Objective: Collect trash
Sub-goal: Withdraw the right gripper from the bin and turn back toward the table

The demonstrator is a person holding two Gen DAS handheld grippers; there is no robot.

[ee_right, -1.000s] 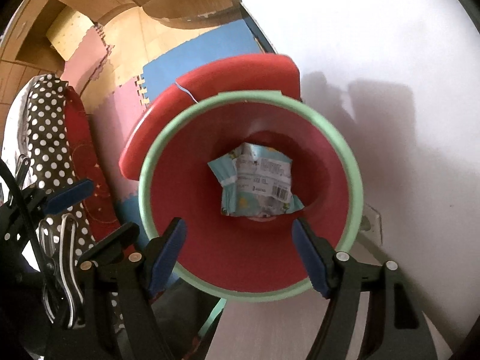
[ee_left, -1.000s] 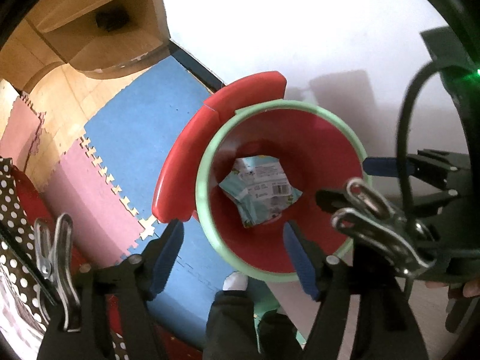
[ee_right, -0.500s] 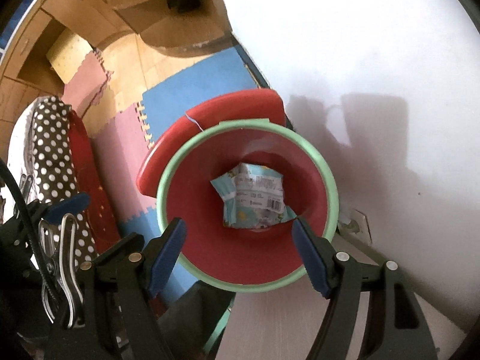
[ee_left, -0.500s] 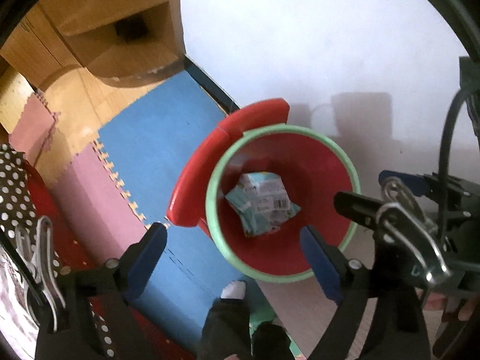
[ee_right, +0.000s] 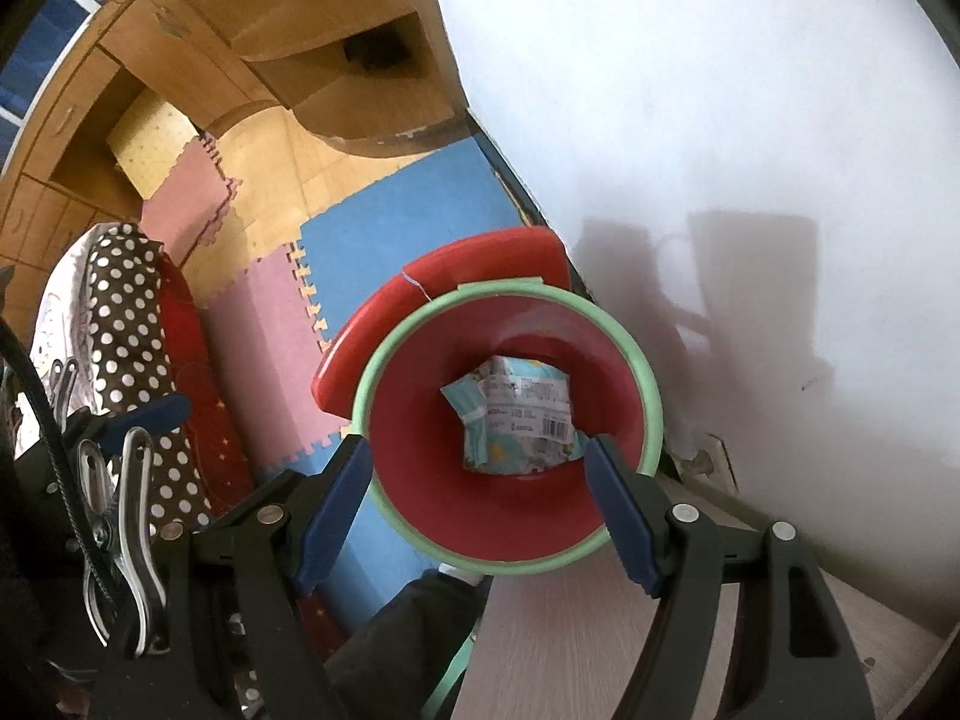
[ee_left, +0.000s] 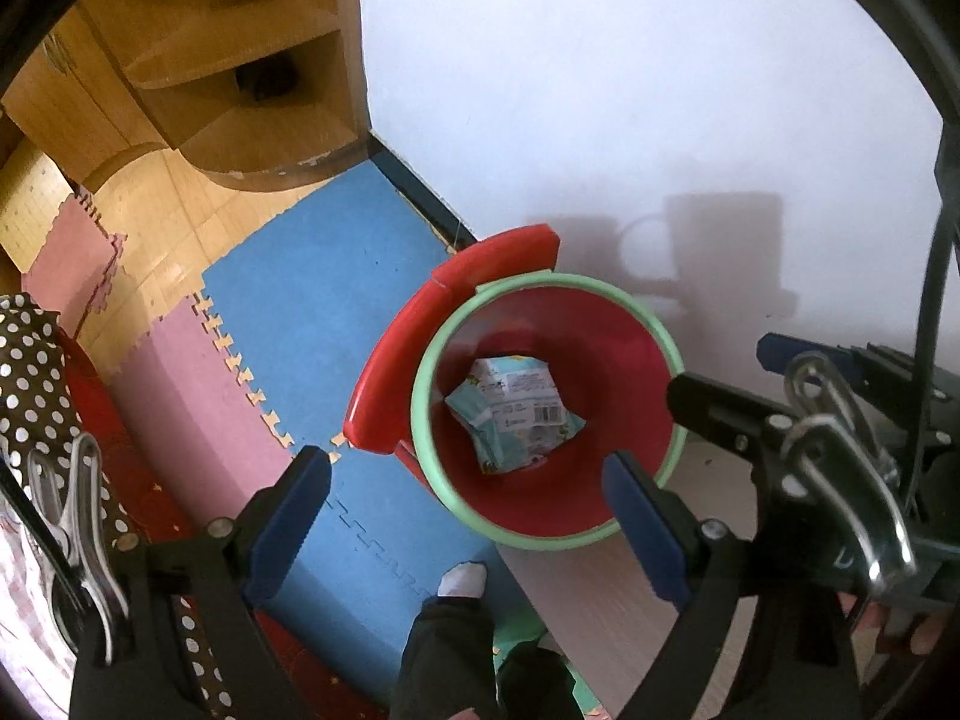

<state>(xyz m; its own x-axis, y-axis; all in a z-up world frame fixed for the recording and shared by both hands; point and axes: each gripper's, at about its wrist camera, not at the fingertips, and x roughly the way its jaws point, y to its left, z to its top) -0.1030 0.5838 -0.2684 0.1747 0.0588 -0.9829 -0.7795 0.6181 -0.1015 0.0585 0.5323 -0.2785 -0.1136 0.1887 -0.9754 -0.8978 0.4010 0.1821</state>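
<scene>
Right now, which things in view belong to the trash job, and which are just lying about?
Job:
- red bin with green rim
- wrapper lying inside it
- left tongs, right tongs, both empty

Lying about:
- foam mats
- polka-dot fabric
- wooden shelf

The bin (ee_left: 630, 354) is red inside with a pale green rim, and its lid (ee_left: 420, 348) is red. The packet (ee_left: 513, 414) in it is light teal with a white label carrying a black barcode. The foam floor mats (ee_left: 324, 312) are blue and pink, with pale toothed joins, on a yellowish wood floor (ee_left: 180, 210). A brown cloth (ee_right: 126, 324) has white polka dots. The wall (ee_left: 600, 90) is white. The fingers (ee_right: 618, 516) of each hand-held gripper carry blue pads on black arms. A sock (ee_left: 462, 579) is white.
</scene>
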